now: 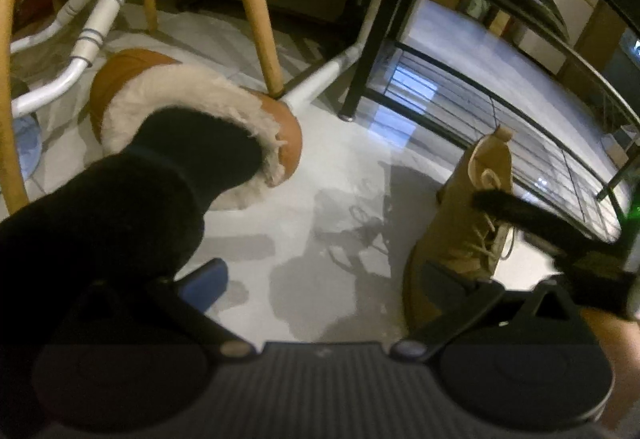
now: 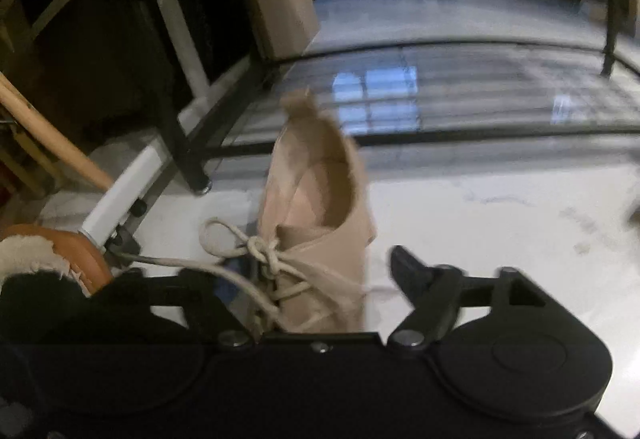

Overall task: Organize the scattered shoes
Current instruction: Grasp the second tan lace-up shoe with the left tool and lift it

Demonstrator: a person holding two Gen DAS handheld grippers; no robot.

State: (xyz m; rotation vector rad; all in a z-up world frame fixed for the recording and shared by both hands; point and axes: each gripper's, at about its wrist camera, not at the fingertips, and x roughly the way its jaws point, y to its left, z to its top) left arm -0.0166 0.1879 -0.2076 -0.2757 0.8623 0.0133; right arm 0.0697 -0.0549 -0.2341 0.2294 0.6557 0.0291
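Here, a tan lace-up boot (image 2: 320, 207) of soft suede, tall collar open, pale cord laces tied in a loose bow, between the spread fingers of the right gripper (image 2: 304, 279), near the black wire shoe rack (image 2: 440, 95). Left gripper (image 1: 320, 279) fingers spread wide, one inside a brown fleece-lined slipper (image 1: 192, 111), round and fluffy, over the glossy white floor (image 1: 340, 167)

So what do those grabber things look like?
Both are black plastic. The left gripper has a ribbed grey-black body, two round discs, folding link arms with silver rivets, and a blue pad on one finger. The right gripper has the same discs, rivets and link arms, plus a triangle-shaped cutout. No cables or sleeves can be seen.
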